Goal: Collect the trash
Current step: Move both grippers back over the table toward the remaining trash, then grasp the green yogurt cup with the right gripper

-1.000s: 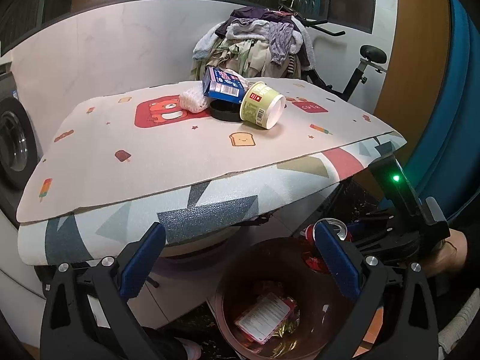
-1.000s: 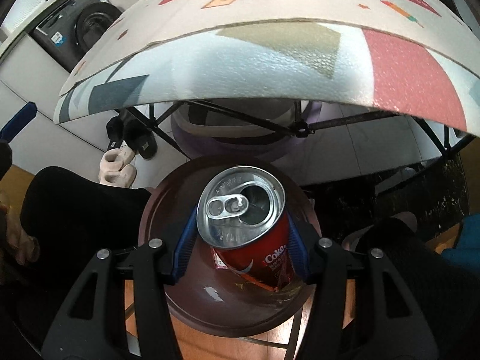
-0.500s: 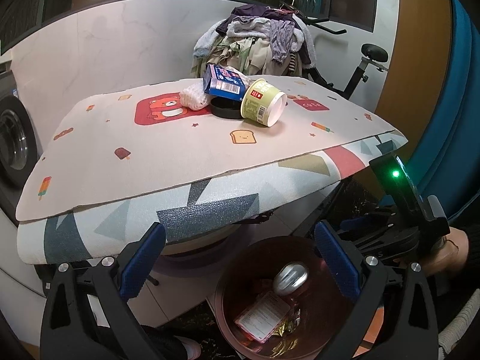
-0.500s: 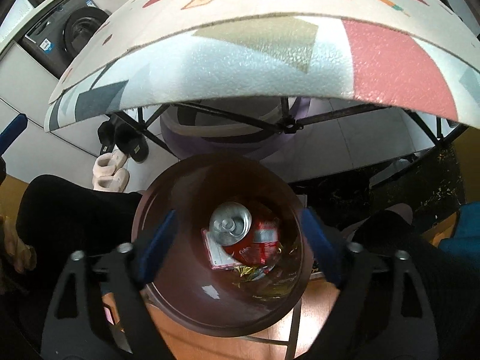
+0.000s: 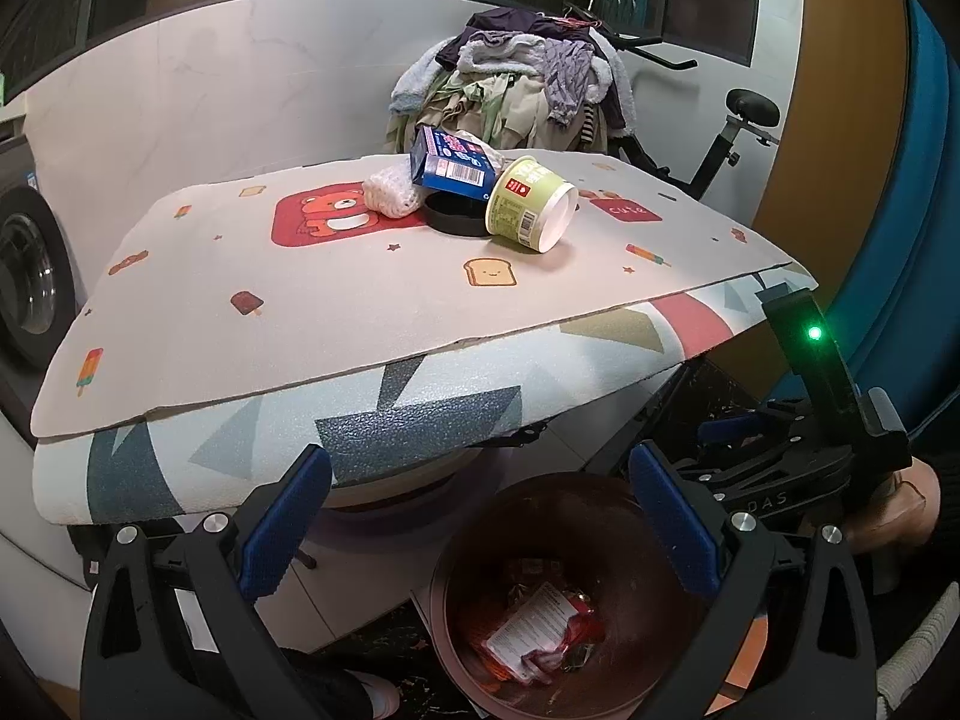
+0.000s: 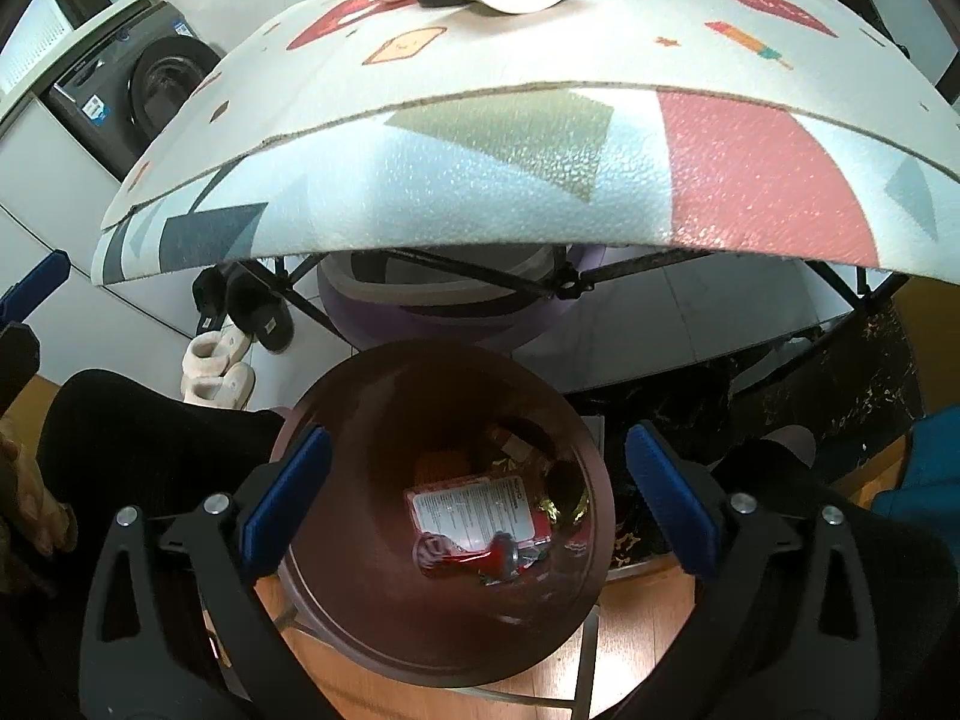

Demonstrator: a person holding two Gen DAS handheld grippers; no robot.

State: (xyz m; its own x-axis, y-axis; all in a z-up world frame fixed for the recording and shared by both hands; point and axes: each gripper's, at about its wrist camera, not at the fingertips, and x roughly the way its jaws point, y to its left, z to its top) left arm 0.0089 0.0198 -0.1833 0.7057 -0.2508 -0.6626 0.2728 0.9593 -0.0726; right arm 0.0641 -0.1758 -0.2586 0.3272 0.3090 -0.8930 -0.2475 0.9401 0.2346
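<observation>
1. Since a second ago the red can (image 6: 474, 558) has left the right claw (image 6: 477, 501); it was clamped between the blue pads then and now lies on its side at the bottom of the brown bin (image 6: 336, 438).
2. Right claw: its jaws have just been opening and now stand spread wide over the bin's mouth, with nothing between them.
3. Left claw (image 5: 480, 525): also spread wide and empty, held in front of the surface's edge with the bin (image 5: 660, 684) below it.
4. Inside the bin, a red packet with a white label (image 6: 474, 510) lies touching the can, with some shiny gold wrapper beside it.
5. Beyond the bin, a purple tub (image 6: 444, 315) sits under the surface, and two pairs of slippers, one black (image 6: 252, 306) and one cream (image 6: 219, 363), lie on the floor to its left.
6. The surface (image 5: 336, 306) is covered by a cream mat with cartoon prints, over a second mat with grey and red shapes.
7. Trash remaining on it, near the far edge: a pale green paper cup (image 5: 531, 204) on its side, a black round lid (image 5: 456, 216) touching it, a blue carton (image 5: 453, 165) leaning over the lid, and a white netted wad (image 5: 390, 195) just left.
8. Behind the surface stand a heap of clothes (image 5: 516, 84) and an exercise bike (image 5: 726, 132); a washing machine (image 6: 156, 90) is at the left.
</observation>
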